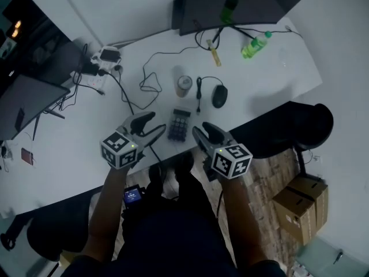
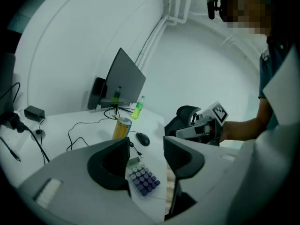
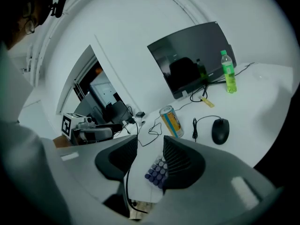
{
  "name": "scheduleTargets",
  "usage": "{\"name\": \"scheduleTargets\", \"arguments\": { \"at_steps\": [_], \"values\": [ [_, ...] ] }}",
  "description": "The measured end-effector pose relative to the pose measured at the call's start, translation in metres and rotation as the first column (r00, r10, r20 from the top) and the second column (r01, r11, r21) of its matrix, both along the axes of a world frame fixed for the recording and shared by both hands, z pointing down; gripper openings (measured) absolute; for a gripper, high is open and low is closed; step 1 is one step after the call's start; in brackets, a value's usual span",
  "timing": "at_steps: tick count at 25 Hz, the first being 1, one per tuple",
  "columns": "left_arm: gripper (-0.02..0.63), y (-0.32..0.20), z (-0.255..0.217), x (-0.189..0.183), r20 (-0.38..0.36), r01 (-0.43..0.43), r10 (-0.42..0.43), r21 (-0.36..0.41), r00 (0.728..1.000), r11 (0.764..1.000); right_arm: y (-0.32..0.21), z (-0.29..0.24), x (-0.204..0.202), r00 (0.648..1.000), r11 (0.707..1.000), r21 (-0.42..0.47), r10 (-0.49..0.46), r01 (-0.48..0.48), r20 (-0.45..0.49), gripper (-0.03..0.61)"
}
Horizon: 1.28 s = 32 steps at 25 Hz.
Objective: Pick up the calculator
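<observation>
The dark calculator [image 1: 179,124] lies flat near the front edge of the white desk [image 1: 69,149], keys up. My left gripper [image 1: 148,127] hovers just left of it, jaws apart and empty. My right gripper [image 1: 201,133] hovers just right of it, also open with nothing between its jaws. In the left gripper view the calculator [image 2: 143,179] shows below the gap of the left gripper [image 2: 146,156], and the right gripper [image 2: 201,125] is beyond it. In the right gripper view the calculator [image 3: 157,172] lies under the right gripper [image 3: 150,156], partly hidden by the right jaw.
Behind the calculator stand a drink can [image 1: 184,86] and a wired mouse [image 1: 219,96]. A green bottle [image 1: 255,45] and a monitor [image 1: 242,2] are at the back. Cables and a power strip [image 1: 95,77] lie to the left. A chair [image 1: 311,123] and cardboard boxes [image 1: 300,203] stand to the right.
</observation>
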<state>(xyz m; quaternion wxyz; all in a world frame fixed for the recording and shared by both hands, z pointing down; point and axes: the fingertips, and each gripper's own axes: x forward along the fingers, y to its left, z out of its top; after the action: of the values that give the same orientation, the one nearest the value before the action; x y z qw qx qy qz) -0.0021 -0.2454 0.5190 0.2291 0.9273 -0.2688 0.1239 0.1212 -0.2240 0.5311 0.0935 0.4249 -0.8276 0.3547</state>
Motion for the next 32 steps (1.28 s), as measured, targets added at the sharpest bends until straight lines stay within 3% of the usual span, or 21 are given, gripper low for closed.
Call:
{"name": "scheduleTargets", "arguments": {
  "at_steps": [13,22,32],
  "values": [
    [0.216,-0.013,0.096,0.013,0.061,0.021,-0.011,-0.178,0.998,0.984,-0.016,0.103,-0.011,1.0,0.981,-0.193,-0.025,0.028,0.018,0.166],
    [0.225,-0.015,0.141,0.028,0.13,-0.004,0.038,-0.258,0.991,0.966,-0.019,0.148,-0.017,0.999,0.957,-0.287,-0.035,0.039,0.018,0.173],
    [0.235,-0.007,0.178,0.044,0.144,-0.053,0.117,-0.386,0.983,0.921,-0.026,0.168,-0.025,0.999,0.938,-0.343,-0.046,0.052,0.026,0.179]
  ]
}}
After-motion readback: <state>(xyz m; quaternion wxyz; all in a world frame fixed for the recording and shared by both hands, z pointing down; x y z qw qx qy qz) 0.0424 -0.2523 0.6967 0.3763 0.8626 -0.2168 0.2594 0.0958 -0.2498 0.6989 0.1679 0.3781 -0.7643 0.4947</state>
